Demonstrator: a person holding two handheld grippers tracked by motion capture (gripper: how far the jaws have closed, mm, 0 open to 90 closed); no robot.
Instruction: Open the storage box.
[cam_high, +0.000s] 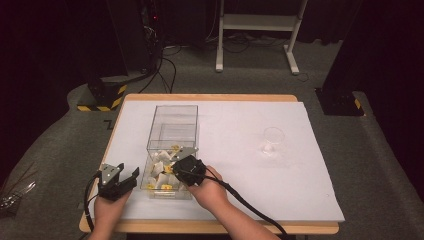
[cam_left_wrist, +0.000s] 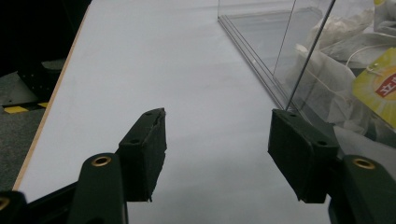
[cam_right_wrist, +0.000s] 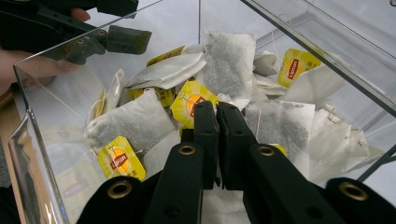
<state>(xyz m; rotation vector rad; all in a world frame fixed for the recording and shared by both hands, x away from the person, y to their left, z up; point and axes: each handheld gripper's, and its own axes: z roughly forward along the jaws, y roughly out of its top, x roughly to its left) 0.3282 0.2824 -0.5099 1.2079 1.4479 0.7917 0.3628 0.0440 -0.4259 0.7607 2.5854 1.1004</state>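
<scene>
**pik:** Right gripper view first: the right gripper (cam_right_wrist: 217, 112) has its jaws clenched tight, pads pretty much together, down inside the clear box (cam_right_wrist: 28, 121) right over the tea bags (cam_right_wrist: 133, 119). Can't tell if a string or a tag corner is pinched in there, the tips sit right against a yellow tag (cam_right_wrist: 191, 102).

**moss:** Yeah, the high view has that gripper (cam_high: 176, 161) tipped into the near end of the box (cam_high: 172, 114), hand (cam_high: 212, 192) behind it. What about the other one?

**pik:** Left gripper (cam_left_wrist: 217, 135) is released, jaws wide apart, nothing between them but bare white table cover (cam_left_wrist: 154, 60). Its right-hand pad sits just beside the box wall (cam_left_wrist: 299, 56), outside it.

**moss:** From above, the left gripper (cam_high: 128, 173) is just to the left of the box near the table's front edge. Bags are all piled in the near half of the box (cam_high: 162, 172). Small clear cup (cam_high: 273, 140) stands well off to the right on the cover.
</scene>
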